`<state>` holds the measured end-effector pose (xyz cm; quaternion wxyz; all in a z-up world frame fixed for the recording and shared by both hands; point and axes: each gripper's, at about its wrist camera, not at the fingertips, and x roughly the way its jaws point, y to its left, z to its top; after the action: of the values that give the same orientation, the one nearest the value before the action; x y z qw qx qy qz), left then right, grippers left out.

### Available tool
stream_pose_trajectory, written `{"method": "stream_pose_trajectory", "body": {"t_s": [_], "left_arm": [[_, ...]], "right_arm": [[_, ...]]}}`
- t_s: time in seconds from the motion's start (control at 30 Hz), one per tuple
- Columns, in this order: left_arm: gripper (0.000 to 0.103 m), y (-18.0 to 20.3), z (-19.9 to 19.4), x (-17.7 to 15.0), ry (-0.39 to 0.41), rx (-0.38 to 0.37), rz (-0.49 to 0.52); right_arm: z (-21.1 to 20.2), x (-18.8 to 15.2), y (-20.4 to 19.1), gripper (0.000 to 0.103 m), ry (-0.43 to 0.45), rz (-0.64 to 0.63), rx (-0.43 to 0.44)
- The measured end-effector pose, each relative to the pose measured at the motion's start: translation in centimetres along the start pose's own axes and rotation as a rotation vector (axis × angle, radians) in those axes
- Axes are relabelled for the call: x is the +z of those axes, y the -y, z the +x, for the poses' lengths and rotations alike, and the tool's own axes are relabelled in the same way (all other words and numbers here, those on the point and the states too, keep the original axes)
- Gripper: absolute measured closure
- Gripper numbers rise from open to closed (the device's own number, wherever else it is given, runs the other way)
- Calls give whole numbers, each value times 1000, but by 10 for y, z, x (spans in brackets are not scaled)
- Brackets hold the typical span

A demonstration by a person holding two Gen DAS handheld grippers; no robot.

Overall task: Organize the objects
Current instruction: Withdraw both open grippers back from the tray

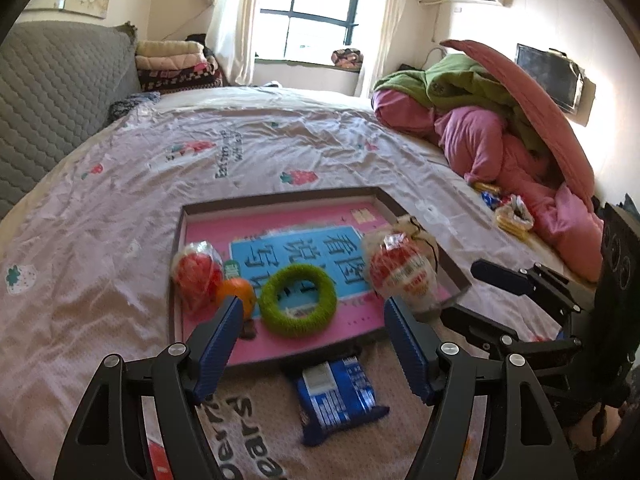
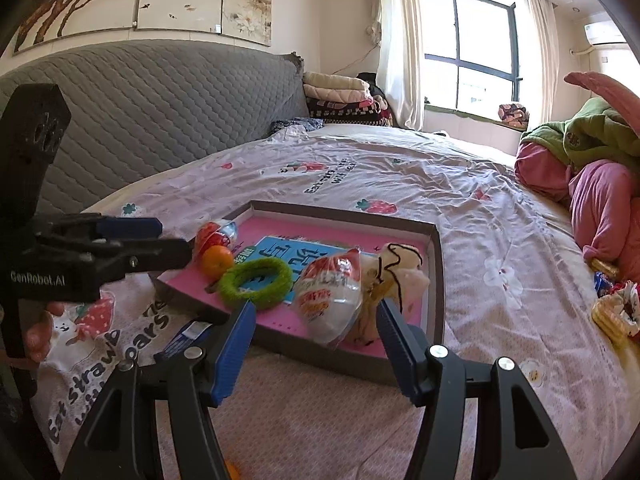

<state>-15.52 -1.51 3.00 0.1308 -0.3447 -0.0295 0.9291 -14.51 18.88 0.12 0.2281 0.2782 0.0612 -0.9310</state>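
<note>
Nearest to us, in the left wrist view, the left gripper has its fingers spread wide and holds nothing. Just below and between them lies the blue snack packet, flat on the bed sheet, outside the tray and just beside its near wall. Its long axis runs roughly away from us, a little turned to the right, so it lies nearly along the fingers and not across them. We judge that this packet is the next thing to put in order, and that the left gripper is the nearer one: it only needs to tilt down and perhaps turn a little, so that the pads meet the long sides.

The right gripper is also spread wide and empty. From there the packet is far to the left and half hidden behind the blue finger.

Further on, inside the tray, we see the green ring, the orange, a red wrapped snack and a red-and-white bag.

Beyond, well apart at the right near the pink quilt, more small packets lie on the bed.
</note>
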Motion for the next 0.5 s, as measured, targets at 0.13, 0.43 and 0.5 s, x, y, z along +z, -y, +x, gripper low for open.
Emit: {"method": "stream_pose_trajectory", "body": {"t_s": [0.13,0.43,0.5], "left_arm": [[29,-2,2,-12,-33,-1,-14],[29,1,6,-26,-71,-7,-15],[29,3,8,-28,-74,-2,-11]], "right_arm": [[-2,-5,-7,41,-23,8,19],[-14,-28,-28,40,-76,0,67],[-17,-32,-31,40,-87,3,76]]}}
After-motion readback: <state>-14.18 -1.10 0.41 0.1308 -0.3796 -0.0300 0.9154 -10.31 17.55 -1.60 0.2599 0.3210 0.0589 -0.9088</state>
